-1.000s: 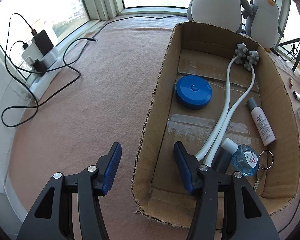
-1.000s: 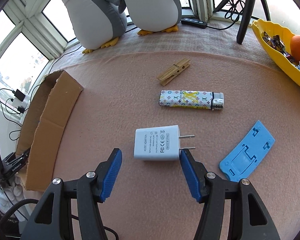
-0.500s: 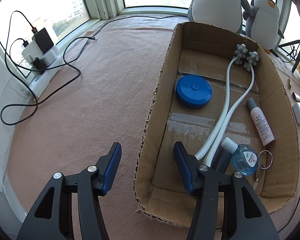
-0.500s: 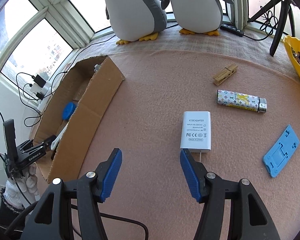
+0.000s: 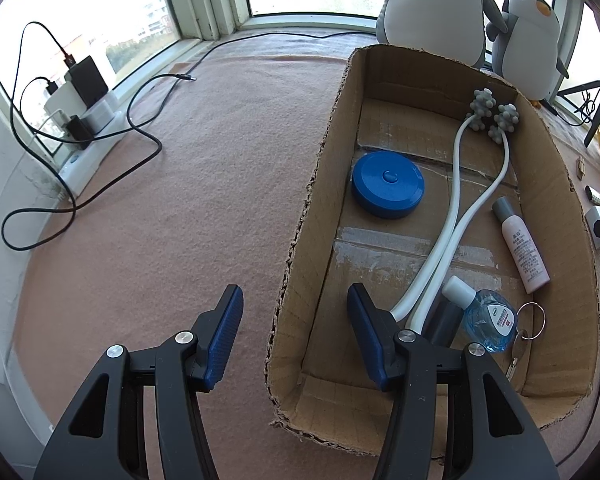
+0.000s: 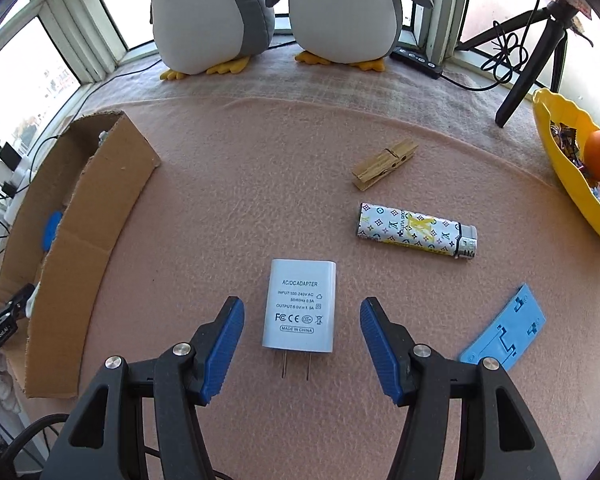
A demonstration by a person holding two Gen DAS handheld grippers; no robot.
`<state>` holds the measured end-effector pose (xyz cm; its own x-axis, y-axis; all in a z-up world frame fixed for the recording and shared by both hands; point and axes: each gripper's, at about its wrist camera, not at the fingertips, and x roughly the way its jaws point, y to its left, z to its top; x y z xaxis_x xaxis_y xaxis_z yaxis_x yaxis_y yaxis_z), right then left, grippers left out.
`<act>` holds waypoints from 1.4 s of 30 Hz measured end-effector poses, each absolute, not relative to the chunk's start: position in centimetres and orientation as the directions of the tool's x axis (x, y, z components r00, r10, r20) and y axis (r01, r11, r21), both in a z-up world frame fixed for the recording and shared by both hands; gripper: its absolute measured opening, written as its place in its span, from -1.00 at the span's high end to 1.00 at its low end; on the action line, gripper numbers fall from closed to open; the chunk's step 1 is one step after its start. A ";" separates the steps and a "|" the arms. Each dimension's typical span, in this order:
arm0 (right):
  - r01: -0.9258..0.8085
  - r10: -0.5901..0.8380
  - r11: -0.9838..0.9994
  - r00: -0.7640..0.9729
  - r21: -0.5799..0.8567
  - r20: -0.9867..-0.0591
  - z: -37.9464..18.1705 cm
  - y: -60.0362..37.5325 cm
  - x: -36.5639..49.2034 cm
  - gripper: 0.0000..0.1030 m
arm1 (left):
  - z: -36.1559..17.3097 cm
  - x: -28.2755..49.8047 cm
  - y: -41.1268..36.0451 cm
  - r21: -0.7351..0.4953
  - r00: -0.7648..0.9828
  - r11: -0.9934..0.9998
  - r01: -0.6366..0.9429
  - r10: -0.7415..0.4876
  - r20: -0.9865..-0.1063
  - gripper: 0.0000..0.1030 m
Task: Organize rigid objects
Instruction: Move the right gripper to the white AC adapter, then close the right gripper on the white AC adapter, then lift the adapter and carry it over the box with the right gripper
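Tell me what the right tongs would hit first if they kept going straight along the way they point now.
Most likely the white charger: it lies flat on the pink cloth, directly between the open right tongs, prongs toward them. How much gap remains above it is hard to judge.

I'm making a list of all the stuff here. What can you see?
box: one, brown, on pink cloth
disc: one, blue, in box
massager: one, white, in box
pink bottle: one, in box
blue bottle: one, in box
key ring: one, silver, in box
charger: one, white, on cloth
lighter: one, patterned, on cloth
clothespin: one, wooden, on cloth
stand: one, blue, on cloth
penguins: two, grey-white, by window
bowl: one, yellow, right edge
left gripper: one, black-blue, open, astride box wall
right gripper: one, black-blue, open, around charger
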<state>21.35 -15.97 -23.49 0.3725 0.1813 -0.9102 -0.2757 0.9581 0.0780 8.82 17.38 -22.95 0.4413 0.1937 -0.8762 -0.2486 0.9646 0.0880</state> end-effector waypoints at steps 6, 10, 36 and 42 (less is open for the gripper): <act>-0.314 0.108 0.949 0.339 -0.004 -0.935 -24.4 -14.8 21.9 0.20 | -23.0 8.8 17.4 0.088 0.442 0.965 -0.248 0.194 -0.876 -0.05; -0.331 0.102 0.943 0.330 -0.014 -0.939 -24.2 -14.5 22.0 0.38 | -23.0 8.8 17.4 0.087 0.442 0.965 -0.248 0.193 -0.876 -0.05; -0.493 0.325 0.867 0.447 0.074 -0.833 -15.6 -7.8 17.1 0.38 | -23.0 8.9 17.4 0.083 0.443 0.965 -0.251 0.190 -0.876 -0.05; -0.588 0.407 0.803 0.425 0.096 -0.808 -14.3 -2.8 15.0 0.38 | -23.0 8.9 17.3 0.082 0.444 0.965 -0.251 0.190 -0.876 -0.05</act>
